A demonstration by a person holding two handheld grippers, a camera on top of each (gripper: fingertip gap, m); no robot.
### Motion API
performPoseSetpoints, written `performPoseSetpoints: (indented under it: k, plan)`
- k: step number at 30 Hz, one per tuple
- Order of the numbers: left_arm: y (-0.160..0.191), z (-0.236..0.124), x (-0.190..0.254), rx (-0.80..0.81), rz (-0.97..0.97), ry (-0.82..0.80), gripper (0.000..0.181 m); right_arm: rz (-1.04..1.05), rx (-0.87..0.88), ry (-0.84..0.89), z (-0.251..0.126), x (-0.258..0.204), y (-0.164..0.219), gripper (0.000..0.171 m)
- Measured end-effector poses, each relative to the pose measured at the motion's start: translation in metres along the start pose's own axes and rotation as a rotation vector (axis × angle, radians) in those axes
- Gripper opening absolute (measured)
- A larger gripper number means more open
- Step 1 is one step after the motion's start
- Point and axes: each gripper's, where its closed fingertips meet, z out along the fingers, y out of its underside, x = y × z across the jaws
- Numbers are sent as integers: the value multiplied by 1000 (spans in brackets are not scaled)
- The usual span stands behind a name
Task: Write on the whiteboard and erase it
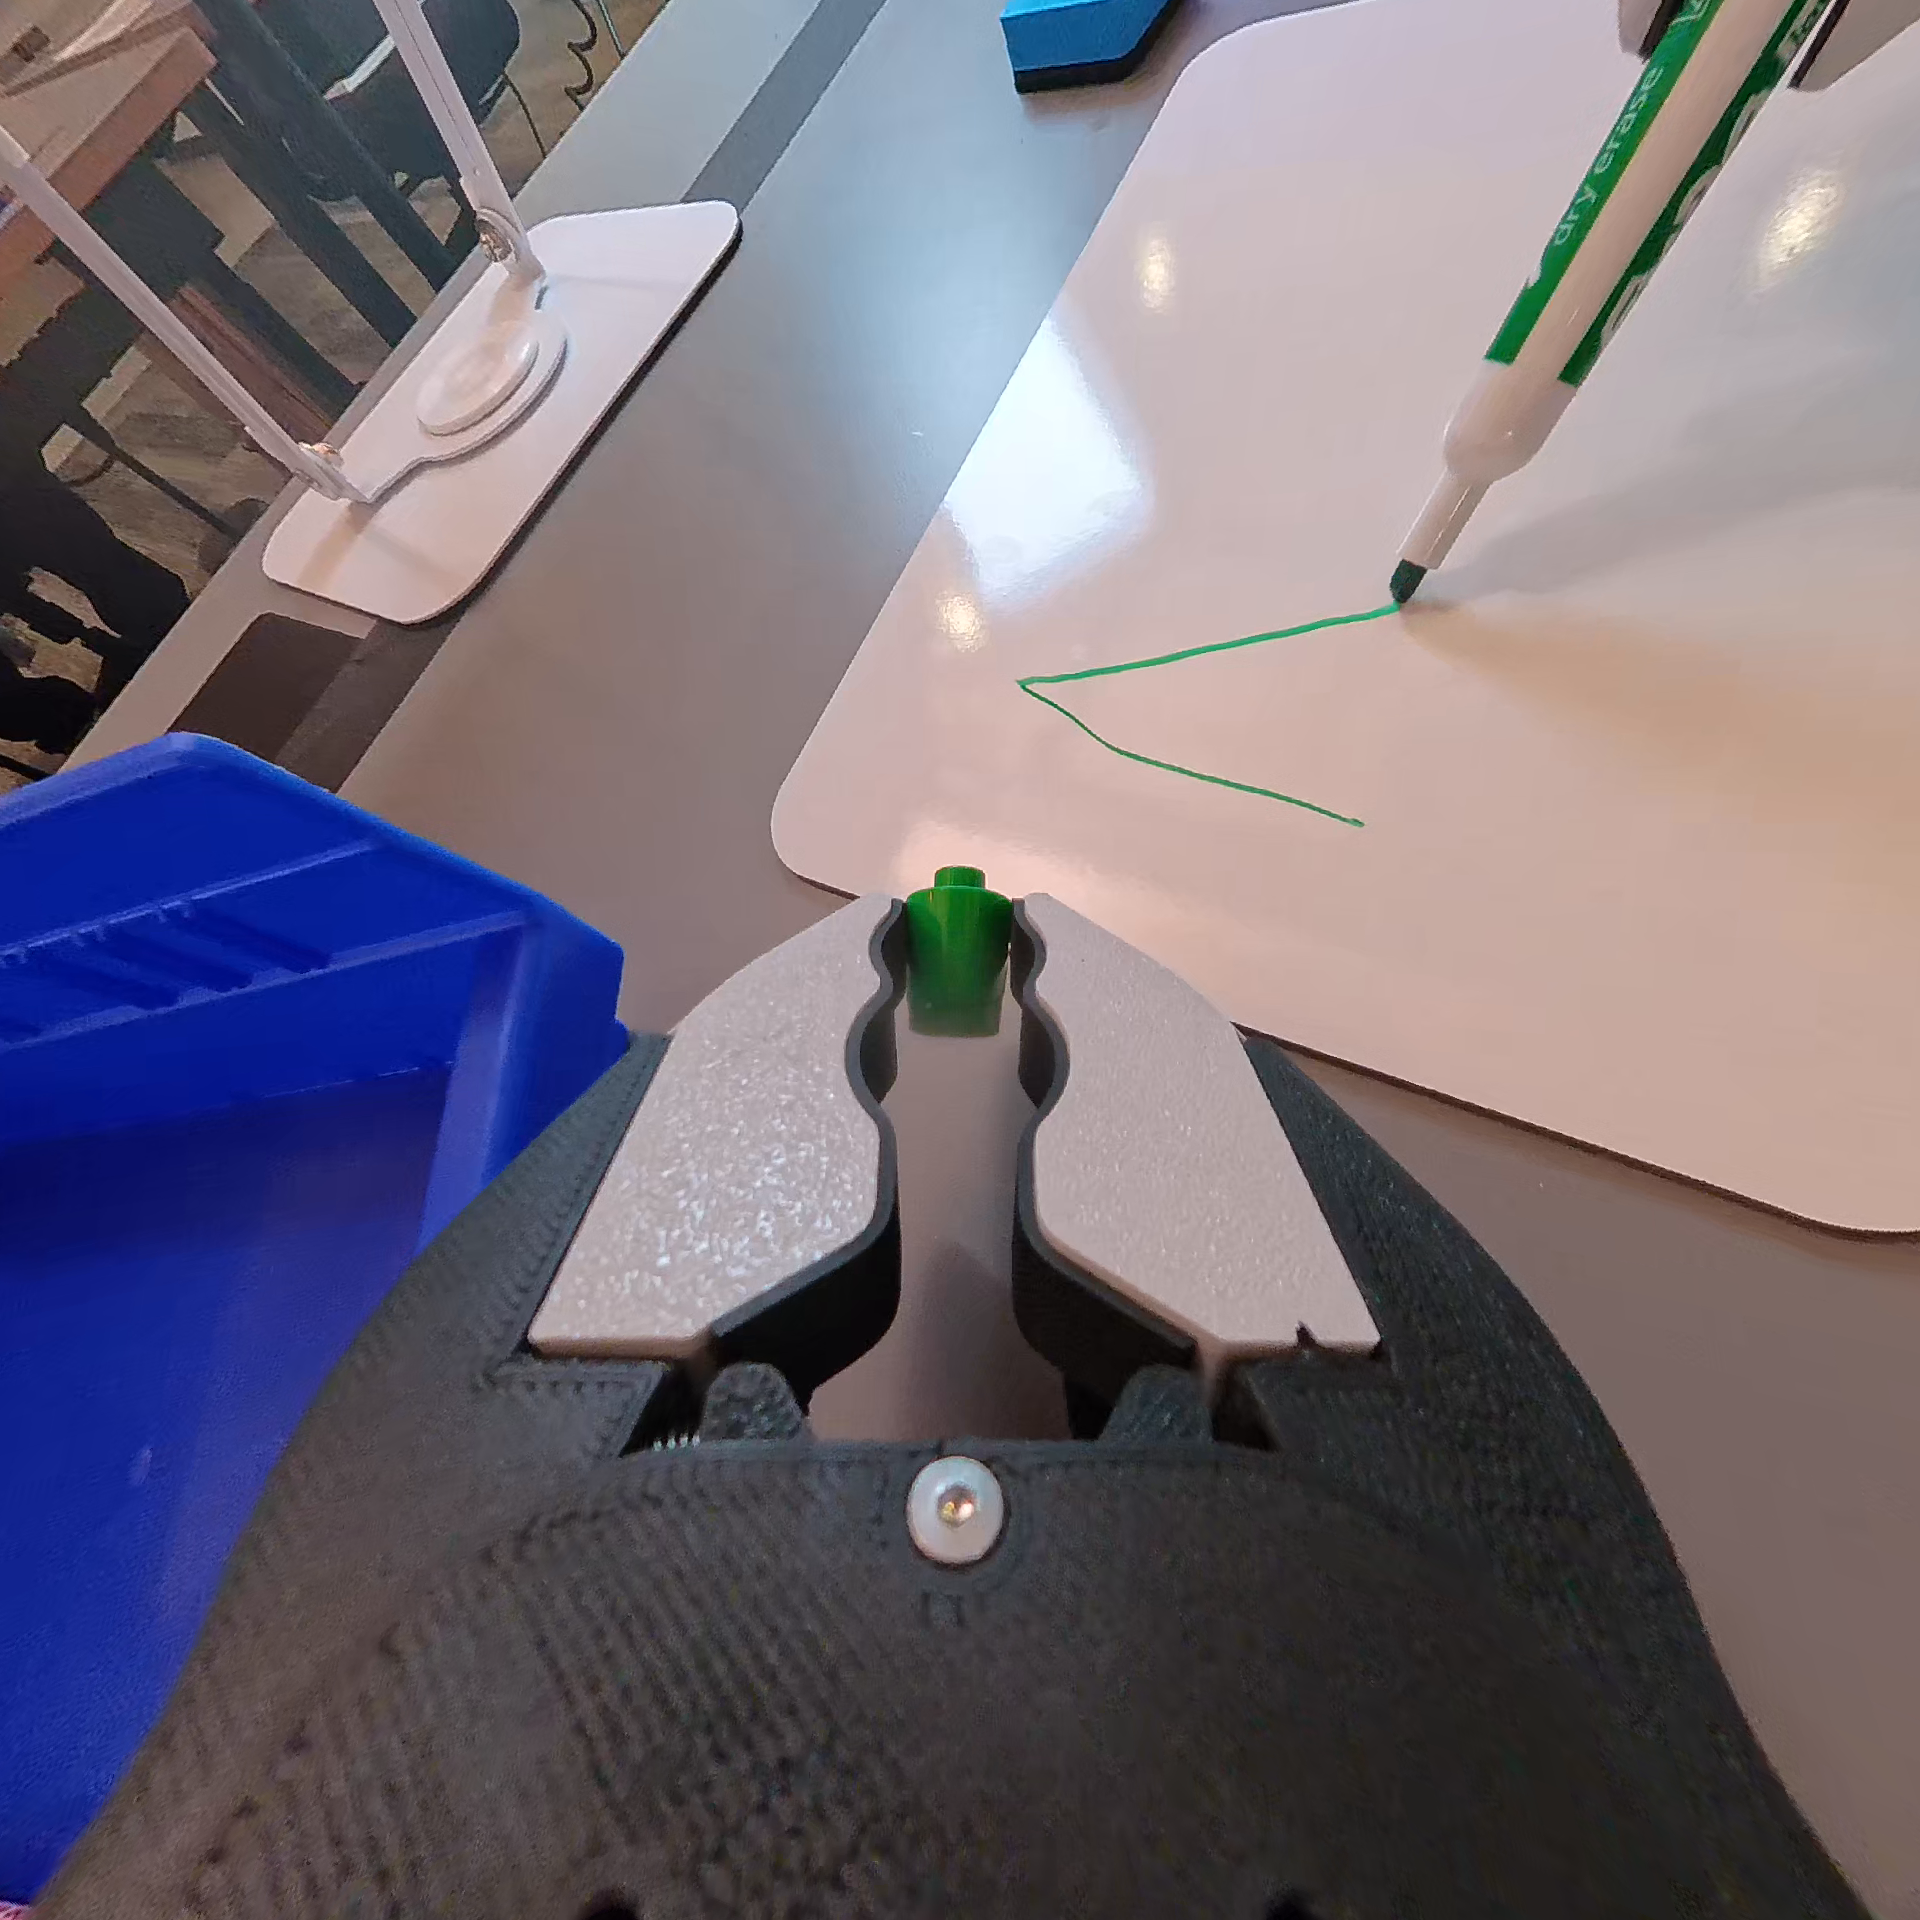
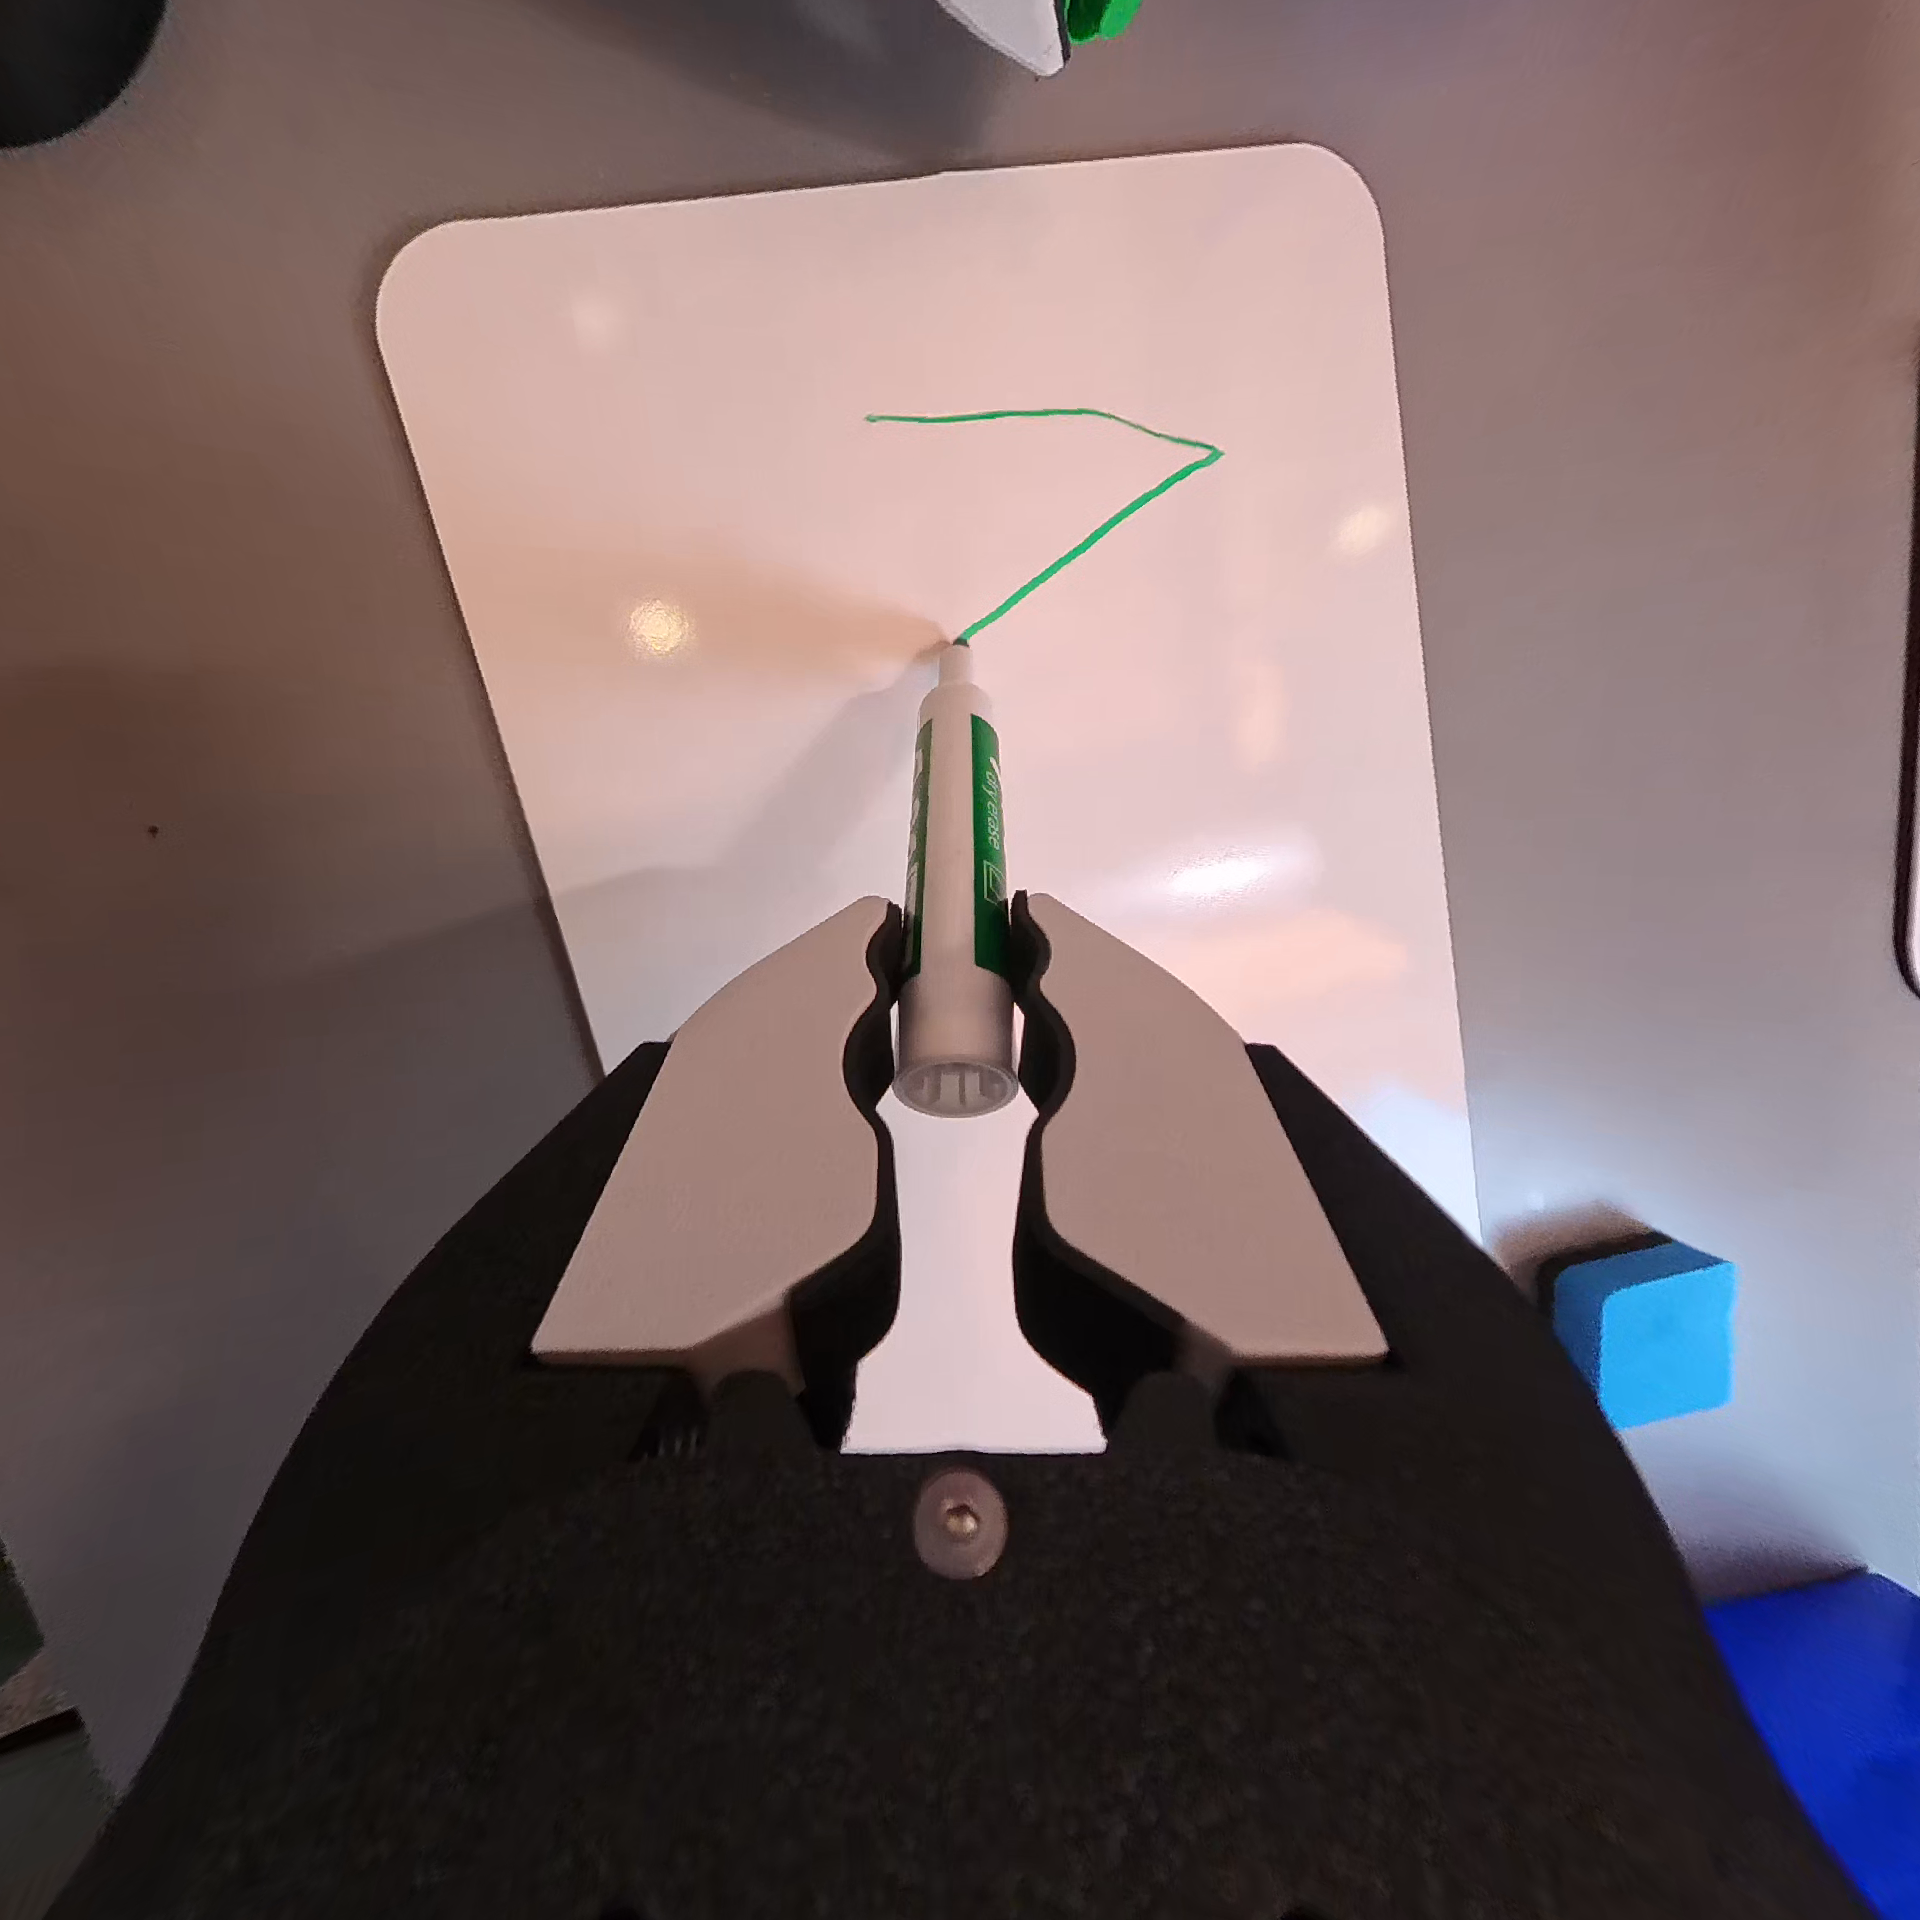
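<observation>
A white whiteboard (image 1: 1455,987) (image 2: 727,416) lies flat on the grey table. My right gripper (image 2: 954,914) is shut on a green and white marker (image 2: 951,862), whose tip touches the board at the end of a green line (image 2: 1091,540). In the left wrist view the marker (image 1: 1590,260) comes down from the top right onto the line (image 1: 1195,655). My left gripper (image 1: 954,914) is shut on the green marker cap (image 1: 954,961), just off the board's near corner. A blue eraser (image 1: 1081,42) (image 2: 1652,1340) lies on the table beside the board.
A blue plastic bin (image 1: 229,1039) stands close on the left of my left gripper, and its corner shows in the right wrist view (image 2: 1829,1704). A white lamp base (image 1: 499,416) with slanted arms stands on the table left of the board. The table's edge runs behind it. The tips of one gripper are about 15 cm away from the tips of the other. My right gripper is the nearer one to the blue eraser (image 1: 1081,42): about 25 cm, against 35 cm.
</observation>
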Motion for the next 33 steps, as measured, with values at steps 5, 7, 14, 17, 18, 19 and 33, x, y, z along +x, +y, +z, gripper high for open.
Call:
performPoseSetpoints:
  k: [5,7,14,17,18,19,33]
  plan:
    - [-1,0,0,2,2,1,19,19,67,13,-5,6,-15,20]
    - [-1,0,0,3,1,1,19,23,87,9,-3,11,-23,20]
    - [0,-1,-1,1,1,0,19,8,101,-16,20,19,-46,20]
    - [0,-1,-2,2,-1,-2,19,-3,92,-28,26,19,-50,20]
    - [0,-1,-2,3,-1,-2,19,-6,89,-32,27,19,-50,20]
    - [0,-1,-2,3,-2,-2,19,-7,86,-34,27,18,-50,20]
    - [2,0,-2,-5,-4,3,19,-2,55,-31,25,20,-35,20]
